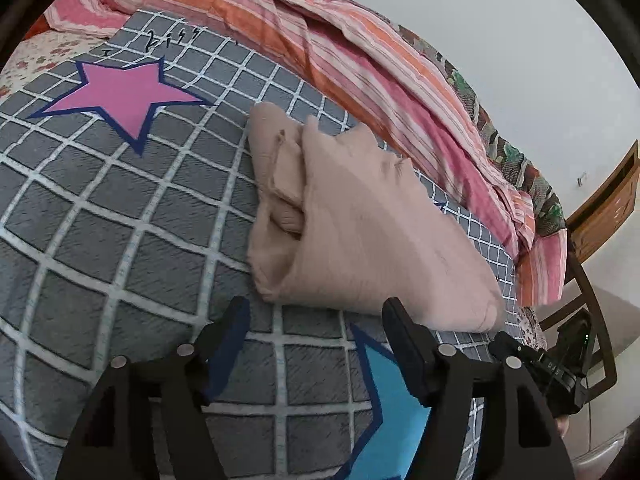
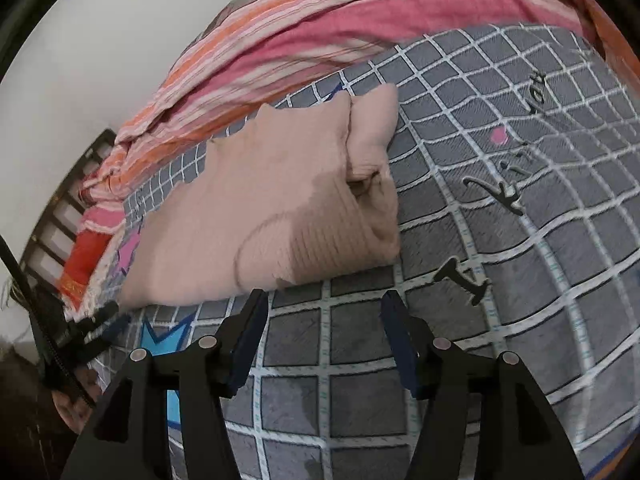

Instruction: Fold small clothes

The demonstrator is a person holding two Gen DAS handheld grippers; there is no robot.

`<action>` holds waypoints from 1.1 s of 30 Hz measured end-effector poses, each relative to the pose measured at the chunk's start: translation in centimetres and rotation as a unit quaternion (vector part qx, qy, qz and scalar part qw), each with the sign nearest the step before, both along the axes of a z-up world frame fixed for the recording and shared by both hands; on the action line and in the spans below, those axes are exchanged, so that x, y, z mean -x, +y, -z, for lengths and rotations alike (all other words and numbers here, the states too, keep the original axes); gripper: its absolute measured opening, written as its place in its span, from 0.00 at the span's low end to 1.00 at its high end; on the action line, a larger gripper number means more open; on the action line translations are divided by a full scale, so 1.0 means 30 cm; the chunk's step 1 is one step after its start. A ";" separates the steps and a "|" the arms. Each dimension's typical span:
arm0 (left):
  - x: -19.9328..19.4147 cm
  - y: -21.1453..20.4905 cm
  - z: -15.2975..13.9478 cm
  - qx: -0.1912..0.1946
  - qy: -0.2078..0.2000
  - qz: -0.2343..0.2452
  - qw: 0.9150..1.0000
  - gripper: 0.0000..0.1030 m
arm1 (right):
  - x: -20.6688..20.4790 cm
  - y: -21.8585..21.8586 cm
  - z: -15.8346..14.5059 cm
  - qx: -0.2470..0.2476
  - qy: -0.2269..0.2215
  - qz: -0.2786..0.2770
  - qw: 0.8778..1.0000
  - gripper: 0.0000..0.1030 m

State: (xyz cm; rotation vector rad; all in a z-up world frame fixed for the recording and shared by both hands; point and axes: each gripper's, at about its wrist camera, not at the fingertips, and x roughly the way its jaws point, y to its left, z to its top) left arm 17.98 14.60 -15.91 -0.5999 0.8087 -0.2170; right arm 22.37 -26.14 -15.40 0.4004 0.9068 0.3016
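On the grey checked bedspread point(image 1: 120, 220), at twelve o'clock from both grippers, lies the beige ribbed garment point(image 1: 352, 232), seemingly already folded into a bundle. Left gripper point(image 1: 316, 316) and right gripper point(image 2: 324, 308) are spread wide, holding nothing. Soft, light, floppy knit: pinch the layered near edge.

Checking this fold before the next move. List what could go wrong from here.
1. The garment sits in bulky, uneven layers with a loose flap at one end; a pinch there may catch only the top layer and undo the fold.
2. Both the left gripper and right gripper are open, holding nothing; closing low could snag the quilt underneath.
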 end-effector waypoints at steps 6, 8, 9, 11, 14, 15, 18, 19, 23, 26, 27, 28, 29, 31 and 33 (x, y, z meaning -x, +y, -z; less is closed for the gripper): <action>-0.099 -0.043 0.016 0.015 -0.001 -0.014 1.000 0.65 | -0.083 -0.010 0.030 -0.071 0.007 0.049 0.996 0.56; -0.130 -0.041 0.021 0.029 0.004 -0.025 0.999 0.64 | -0.115 -0.012 0.040 -0.082 0.011 0.069 0.994 0.55; -0.148 -0.039 0.021 0.034 0.009 -0.032 0.999 0.61 | -0.131 -0.010 0.042 -0.084 0.013 0.076 0.993 0.51; -0.168 -0.035 0.021 0.028 0.017 -0.045 0.998 0.46 | -0.160 -0.010 0.045 -0.087 0.019 0.087 0.992 0.38; -0.188 -0.018 0.032 0.038 0.029 -0.053 0.997 0.14 | -0.197 -0.003 0.060 -0.107 0.035 0.075 0.991 0.10; -0.181 -0.012 0.029 0.043 0.026 -0.056 0.997 0.11 | -0.194 -0.004 0.054 -0.107 0.028 0.079 0.991 0.09; -0.118 -0.002 -0.016 0.043 -0.010 -0.061 0.997 0.10 | -0.154 -0.015 0.017 -0.112 0.008 0.077 0.991 0.08; -0.105 -0.002 -0.026 0.036 -0.012 -0.056 0.998 0.10 | -0.138 -0.022 0.008 -0.119 0.006 0.076 0.990 0.08; -0.026 -0.009 -0.043 0.025 -0.011 -0.052 0.998 0.10 | -0.062 -0.028 -0.022 -0.115 0.011 0.068 0.991 0.08; 0.058 -0.016 -0.045 0.021 -0.010 -0.044 0.999 0.10 | 0.024 -0.035 -0.035 -0.103 0.010 0.059 0.993 0.08; 0.083 -0.020 -0.045 0.019 -0.010 -0.043 0.999 0.10 | 0.047 -0.038 -0.036 -0.099 0.009 0.057 0.993 0.08; 0.119 -0.024 -0.045 0.018 -0.010 -0.040 0.999 0.10 | 0.077 -0.039 -0.040 -0.092 0.009 0.053 0.994 0.08; 0.143 -0.027 -0.044 0.016 -0.009 -0.038 0.999 0.10 | 0.102 -0.041 -0.041 -0.086 0.008 0.050 0.995 0.08; 0.191 -0.033 -0.040 0.014 -0.008 -0.036 0.999 0.10 | 0.156 -0.045 -0.048 -0.071 0.004 0.044 0.996 0.08; 0.237 -0.033 -0.037 0.024 -0.008 -0.029 0.999 0.10 | 0.202 -0.046 -0.052 -0.048 -0.003 0.045 0.998 0.08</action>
